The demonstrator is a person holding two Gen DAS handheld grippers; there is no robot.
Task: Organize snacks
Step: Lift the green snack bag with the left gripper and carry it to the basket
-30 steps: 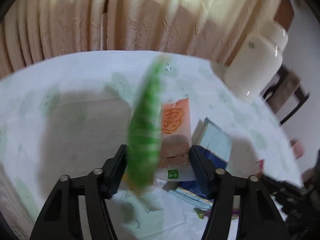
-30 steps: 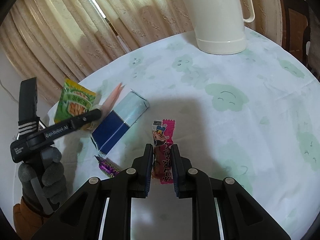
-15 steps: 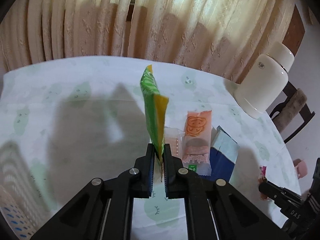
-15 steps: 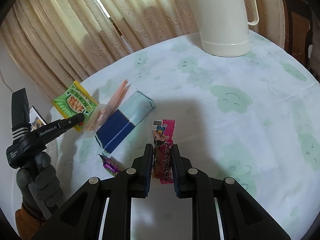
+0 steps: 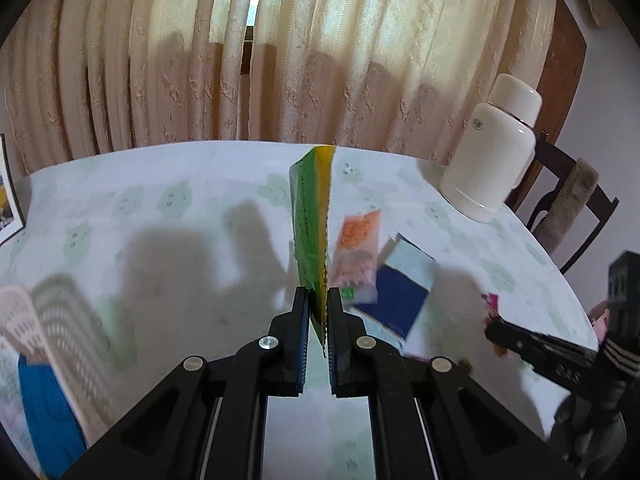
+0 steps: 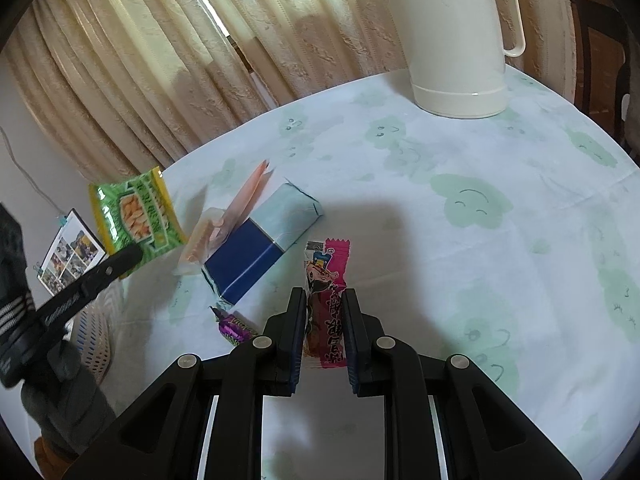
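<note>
1. Left gripper: fingers clamped on green snack bag, held edge-on, long axis pointing away, clear of the table.
2. Right gripper: closed around pink candy bar, lengthwise between the pads, seemingly resting on the cloth.
3. Basket: lower left, nearer the left hand.

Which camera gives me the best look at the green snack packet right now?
The right wrist view: the green snack packet faces it, printed front visible, clamped in the left tongs. The left wrist view shows the packet edge-on only.

Both wrist views look steeply down — sharing the blue box.
</note>
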